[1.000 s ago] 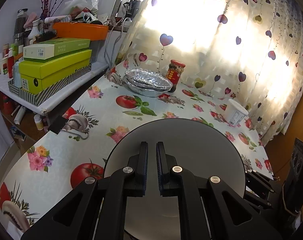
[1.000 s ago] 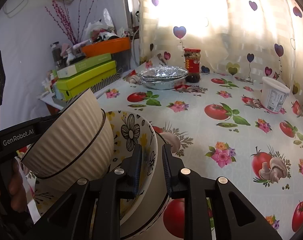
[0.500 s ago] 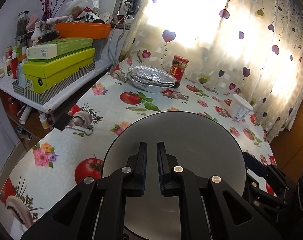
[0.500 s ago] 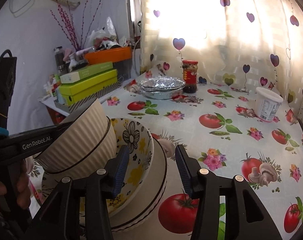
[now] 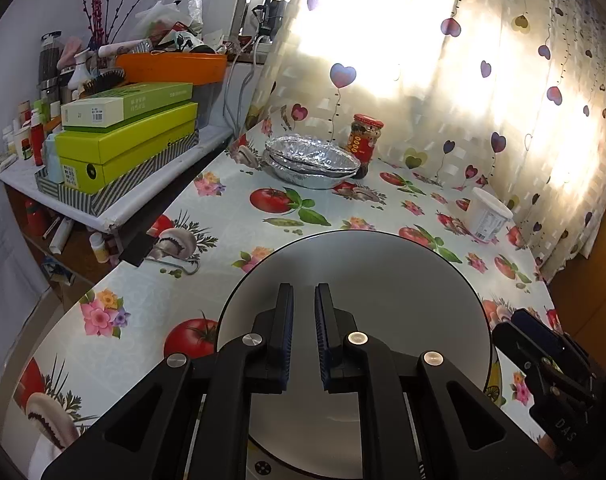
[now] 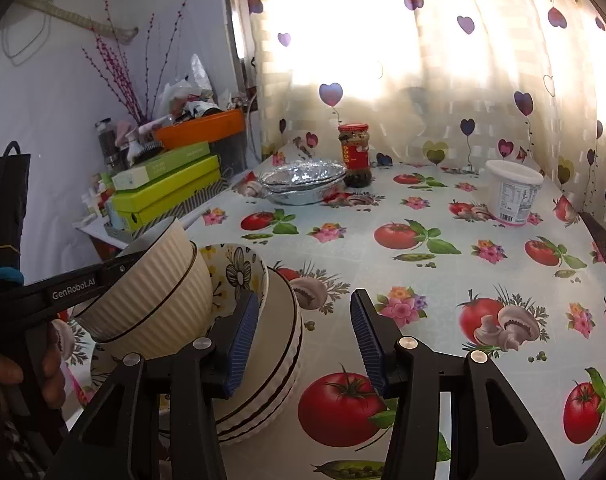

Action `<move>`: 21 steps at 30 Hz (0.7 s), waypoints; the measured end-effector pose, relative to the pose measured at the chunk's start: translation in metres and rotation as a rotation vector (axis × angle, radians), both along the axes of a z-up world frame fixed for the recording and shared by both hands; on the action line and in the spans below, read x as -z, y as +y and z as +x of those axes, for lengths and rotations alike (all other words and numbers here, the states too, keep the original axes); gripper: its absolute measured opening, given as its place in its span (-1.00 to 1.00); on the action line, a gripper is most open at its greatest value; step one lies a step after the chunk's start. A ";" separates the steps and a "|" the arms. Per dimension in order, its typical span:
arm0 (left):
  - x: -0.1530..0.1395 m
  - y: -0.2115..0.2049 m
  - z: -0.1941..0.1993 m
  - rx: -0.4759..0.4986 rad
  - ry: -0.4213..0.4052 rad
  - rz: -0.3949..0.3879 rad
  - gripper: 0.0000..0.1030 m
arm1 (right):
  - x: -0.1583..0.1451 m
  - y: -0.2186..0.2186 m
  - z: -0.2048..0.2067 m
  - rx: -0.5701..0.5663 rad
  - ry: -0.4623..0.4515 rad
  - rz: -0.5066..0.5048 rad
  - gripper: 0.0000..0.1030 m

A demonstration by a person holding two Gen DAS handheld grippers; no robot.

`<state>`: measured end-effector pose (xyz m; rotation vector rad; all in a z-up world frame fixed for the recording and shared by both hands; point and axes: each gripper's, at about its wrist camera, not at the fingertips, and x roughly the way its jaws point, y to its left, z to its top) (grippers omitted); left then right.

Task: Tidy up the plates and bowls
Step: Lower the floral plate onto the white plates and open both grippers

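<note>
My left gripper (image 5: pixel 303 300) is shut on the near rim of a ribbed cream bowl (image 5: pixel 383 280), whose grey inside fills the left wrist view. In the right wrist view this bowl (image 6: pixel 151 304) hangs tilted from the left gripper's arm, over a flower-patterned bowl (image 6: pixel 239 272). That bowl sits in a stack of white bowls with dark rims (image 6: pixel 279 356) on the table. My right gripper (image 6: pixel 305 316) is open and empty, its left finger just right of the flowered bowl's rim.
Stacked foil trays (image 6: pixel 299 184), a red-lidded jar (image 6: pixel 355 156) and a white tub (image 6: pixel 511 192) stand at the back of the tomato-print tablecloth (image 6: pixel 423 264). A side shelf with green boxes (image 6: pixel 167 192) and an orange bin (image 6: pixel 203 132) is on the left.
My right gripper has opened, let go of the flowered bowl's rim and drawn back to the right. My left gripper has held the cream bowl almost still, lifting slightly.
</note>
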<state>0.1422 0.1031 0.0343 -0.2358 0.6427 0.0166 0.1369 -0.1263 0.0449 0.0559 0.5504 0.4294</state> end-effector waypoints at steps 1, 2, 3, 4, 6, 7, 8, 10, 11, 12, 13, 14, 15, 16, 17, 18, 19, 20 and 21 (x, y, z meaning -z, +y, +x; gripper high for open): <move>0.000 0.000 0.000 -0.001 0.001 0.000 -0.78 | 0.001 -0.001 0.001 0.004 0.007 -0.003 -0.39; -0.001 0.000 0.001 -0.001 0.002 0.000 -0.78 | 0.003 -0.002 0.003 0.005 0.018 -0.006 -0.59; -0.001 0.000 0.001 -0.001 0.004 0.003 -0.78 | 0.006 -0.003 0.004 0.006 0.029 -0.005 -0.65; -0.001 0.000 0.000 0.000 0.006 0.005 -0.78 | 0.008 -0.004 0.006 0.006 0.046 0.004 -0.65; -0.001 -0.002 0.001 0.006 0.009 0.011 -0.78 | 0.009 -0.008 0.006 0.012 0.055 0.028 -0.65; -0.001 -0.002 0.001 0.007 0.011 0.011 -0.78 | 0.007 -0.009 0.004 0.017 0.045 0.038 -0.65; -0.001 -0.003 0.001 0.008 0.013 0.012 -0.78 | 0.004 -0.010 0.003 0.017 0.031 0.045 -0.65; -0.002 -0.003 0.002 0.007 0.013 0.008 -0.78 | -0.003 -0.011 -0.002 -0.011 0.001 0.073 -0.65; -0.002 -0.003 0.002 0.007 0.014 0.006 -0.78 | -0.005 -0.009 -0.002 -0.029 -0.002 0.077 -0.65; -0.002 -0.002 0.002 0.008 0.016 0.002 -0.78 | -0.005 -0.005 -0.002 -0.056 0.002 0.075 -0.65; -0.002 -0.002 0.002 0.010 0.016 -0.002 -0.78 | -0.005 -0.002 -0.003 -0.069 0.006 0.071 -0.65; -0.002 -0.003 0.002 0.011 0.017 0.000 -0.78 | -0.004 0.001 -0.003 -0.077 0.007 0.064 -0.65; -0.003 -0.003 0.002 0.012 0.019 0.005 -0.78 | -0.003 0.004 -0.003 -0.087 0.010 0.055 -0.65; -0.003 -0.003 0.001 0.013 0.019 0.010 -0.78 | -0.002 0.008 -0.003 -0.095 0.017 0.043 -0.65; -0.004 -0.004 0.001 0.014 0.019 0.015 -0.78 | -0.001 0.009 -0.003 -0.096 0.018 0.038 -0.64; -0.004 -0.003 0.001 0.014 0.020 0.019 -0.78 | -0.001 0.011 -0.004 -0.093 0.013 0.033 -0.63; -0.005 -0.003 0.000 0.014 0.020 0.020 -0.78 | -0.001 0.011 -0.004 -0.091 0.011 0.028 -0.63; -0.006 -0.003 0.000 0.014 0.020 0.021 -0.77 | -0.001 0.011 -0.004 -0.091 0.012 0.027 -0.63; -0.007 -0.003 0.000 0.013 0.017 0.021 -0.77 | -0.001 0.011 -0.004 -0.091 0.014 0.029 -0.63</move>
